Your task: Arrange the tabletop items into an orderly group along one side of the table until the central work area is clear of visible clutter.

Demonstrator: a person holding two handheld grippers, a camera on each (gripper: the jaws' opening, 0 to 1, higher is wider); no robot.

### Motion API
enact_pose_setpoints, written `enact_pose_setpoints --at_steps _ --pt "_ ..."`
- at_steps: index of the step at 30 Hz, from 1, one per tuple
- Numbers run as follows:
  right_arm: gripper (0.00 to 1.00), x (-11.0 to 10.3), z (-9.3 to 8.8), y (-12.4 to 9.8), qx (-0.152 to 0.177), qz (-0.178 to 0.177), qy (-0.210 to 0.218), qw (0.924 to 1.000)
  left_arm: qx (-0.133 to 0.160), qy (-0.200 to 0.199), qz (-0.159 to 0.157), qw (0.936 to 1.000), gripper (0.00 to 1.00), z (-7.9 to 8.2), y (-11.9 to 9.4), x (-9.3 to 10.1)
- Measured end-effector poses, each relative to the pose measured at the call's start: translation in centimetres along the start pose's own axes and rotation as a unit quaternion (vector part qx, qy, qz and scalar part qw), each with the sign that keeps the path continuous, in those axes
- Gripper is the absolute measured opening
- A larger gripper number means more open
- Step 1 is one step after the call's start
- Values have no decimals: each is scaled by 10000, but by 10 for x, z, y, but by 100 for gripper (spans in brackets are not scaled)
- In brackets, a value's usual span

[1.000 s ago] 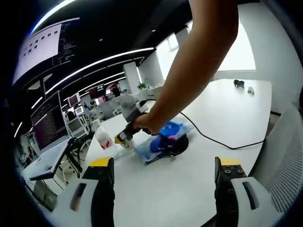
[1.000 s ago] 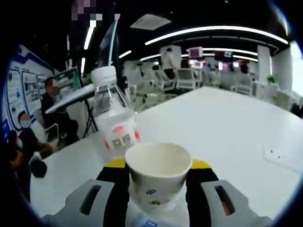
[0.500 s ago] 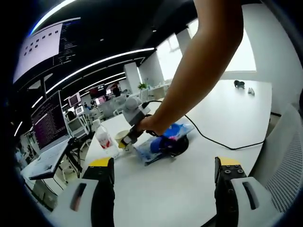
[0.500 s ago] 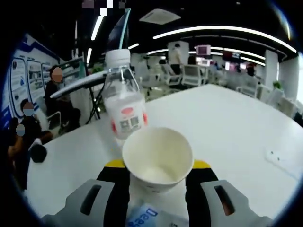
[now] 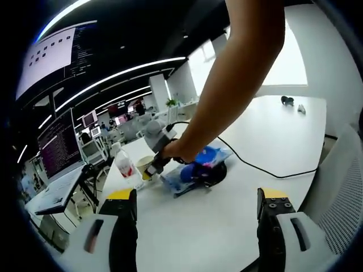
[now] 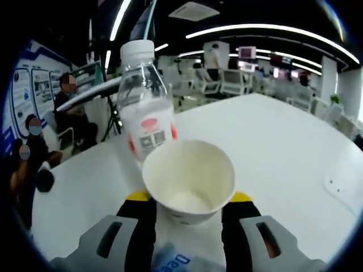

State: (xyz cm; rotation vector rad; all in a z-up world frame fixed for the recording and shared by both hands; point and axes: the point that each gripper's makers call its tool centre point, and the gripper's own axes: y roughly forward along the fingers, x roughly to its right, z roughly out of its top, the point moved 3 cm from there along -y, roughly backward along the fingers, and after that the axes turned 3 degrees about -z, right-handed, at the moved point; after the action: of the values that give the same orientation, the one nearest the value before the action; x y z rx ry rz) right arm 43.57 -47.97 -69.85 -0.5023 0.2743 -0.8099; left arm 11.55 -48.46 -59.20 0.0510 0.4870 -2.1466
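Right gripper view: cup (image 6: 189,181) within claw (image 6: 189,199)

Bottle (image 6: 144,107) just behind cup (image 6: 189,181) — table (image 6: 295,147) rightward bare

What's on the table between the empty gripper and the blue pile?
Nothing. In the left gripper view, only bare white table lies between the open left gripper and the blue pile.
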Motion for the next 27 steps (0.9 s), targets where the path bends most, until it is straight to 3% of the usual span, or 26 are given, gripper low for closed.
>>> enact_pose_setpoints --at_steps 9,21,27 --pt "48 5 -3 0 -35 -1 57 10000 -22 10 -4 10000 87 0 0 0" --pt "57 13 2 -20 -18 -68 40 10000 -24 36 -24 10000 87 0 0 1" --pt "59 5 -1 -44 -90 6 -451 9989 23 41 -48 10000 87 3 0 2"
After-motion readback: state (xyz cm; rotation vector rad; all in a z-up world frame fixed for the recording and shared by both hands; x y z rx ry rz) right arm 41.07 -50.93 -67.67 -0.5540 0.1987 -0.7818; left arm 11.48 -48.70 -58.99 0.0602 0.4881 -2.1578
